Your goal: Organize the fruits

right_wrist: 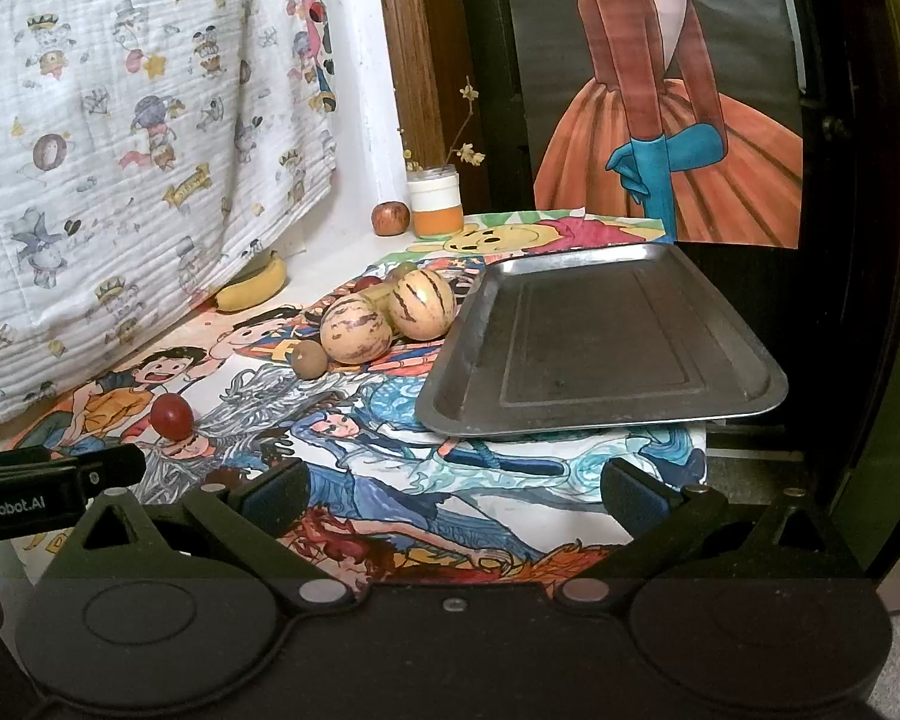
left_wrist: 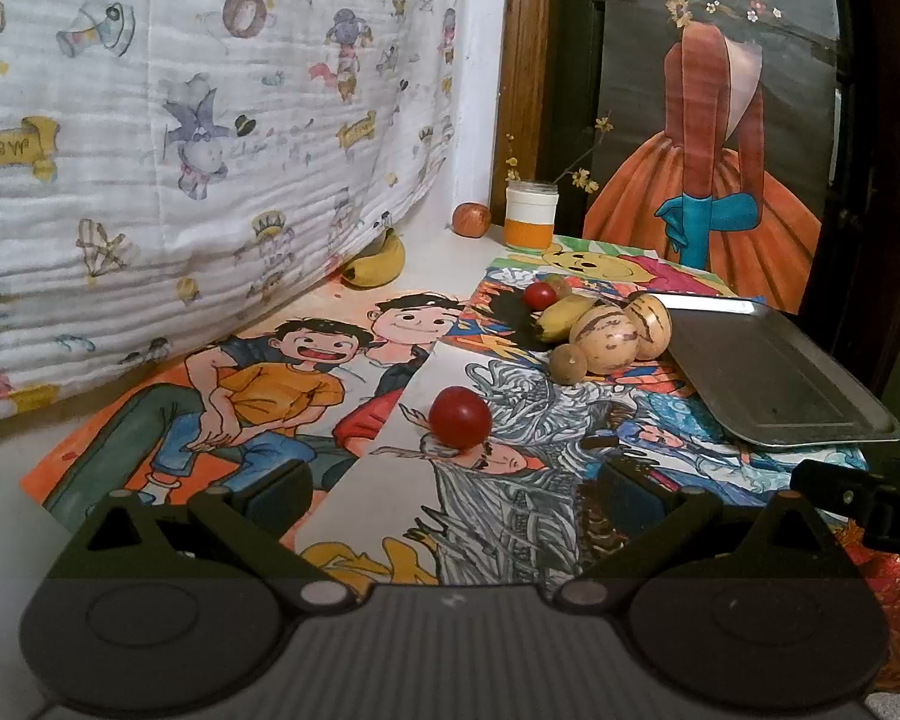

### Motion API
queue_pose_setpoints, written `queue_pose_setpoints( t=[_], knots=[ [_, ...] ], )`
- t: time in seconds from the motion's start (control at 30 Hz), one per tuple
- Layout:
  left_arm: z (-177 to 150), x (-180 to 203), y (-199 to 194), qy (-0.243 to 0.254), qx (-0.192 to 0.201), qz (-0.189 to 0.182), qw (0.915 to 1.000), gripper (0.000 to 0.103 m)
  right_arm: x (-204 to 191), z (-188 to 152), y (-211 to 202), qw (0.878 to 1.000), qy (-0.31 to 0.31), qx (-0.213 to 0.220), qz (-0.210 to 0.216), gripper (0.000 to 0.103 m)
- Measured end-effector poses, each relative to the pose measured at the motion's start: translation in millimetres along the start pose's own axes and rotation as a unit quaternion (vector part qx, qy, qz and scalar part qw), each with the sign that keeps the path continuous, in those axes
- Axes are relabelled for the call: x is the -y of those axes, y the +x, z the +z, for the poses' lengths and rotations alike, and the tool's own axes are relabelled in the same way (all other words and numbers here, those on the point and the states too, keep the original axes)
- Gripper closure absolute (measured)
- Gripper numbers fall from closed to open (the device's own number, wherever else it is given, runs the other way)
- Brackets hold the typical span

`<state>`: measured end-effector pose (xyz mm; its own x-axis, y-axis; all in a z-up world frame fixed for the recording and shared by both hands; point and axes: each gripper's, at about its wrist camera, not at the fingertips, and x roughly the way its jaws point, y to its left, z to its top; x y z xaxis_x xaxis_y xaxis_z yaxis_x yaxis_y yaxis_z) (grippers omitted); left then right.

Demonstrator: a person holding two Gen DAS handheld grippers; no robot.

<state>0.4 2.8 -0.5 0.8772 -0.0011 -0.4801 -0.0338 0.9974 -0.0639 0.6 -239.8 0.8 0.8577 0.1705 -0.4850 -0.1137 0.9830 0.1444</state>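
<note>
We held the left gripper (left_wrist: 450,489) with its dark fingers spread wide and nothing between them, low over the colourful cartoon drawings (left_wrist: 282,396) that covered the table. Just ahead of it lay a round red cherry tomato (left_wrist: 459,417), alone. Our right gripper (right_wrist: 450,489) was likewise spread and empty, facing the shallow rectangular metal tray (right_wrist: 594,342), which held no fruit.

Left of the tray clustered two pale striped melon-like fruits (right_wrist: 384,318) and a small brown round fruit (right_wrist: 308,359). Only the left view revealed the small yellow banana (left_wrist: 561,315) and second red tomato (left_wrist: 539,295) behind them. Both views showed a larger yellow banana (right_wrist: 255,291) against the printed white cloth (right_wrist: 120,150), and a reddish apple (right_wrist: 390,218) beside the white-and-orange jar (right_wrist: 435,207).
</note>
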Motion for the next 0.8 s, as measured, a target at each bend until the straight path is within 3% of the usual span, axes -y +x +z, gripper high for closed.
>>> queue_pose_setpoints(
  t=[0.8],
  knots=[
    [-0.9,0.5,2.9,0.000,-0.004,-0.001,1.0000,0.000,-0.3,0.9,1.1,1.000,0.001,-0.002,0.000,0.000]
  ],
)
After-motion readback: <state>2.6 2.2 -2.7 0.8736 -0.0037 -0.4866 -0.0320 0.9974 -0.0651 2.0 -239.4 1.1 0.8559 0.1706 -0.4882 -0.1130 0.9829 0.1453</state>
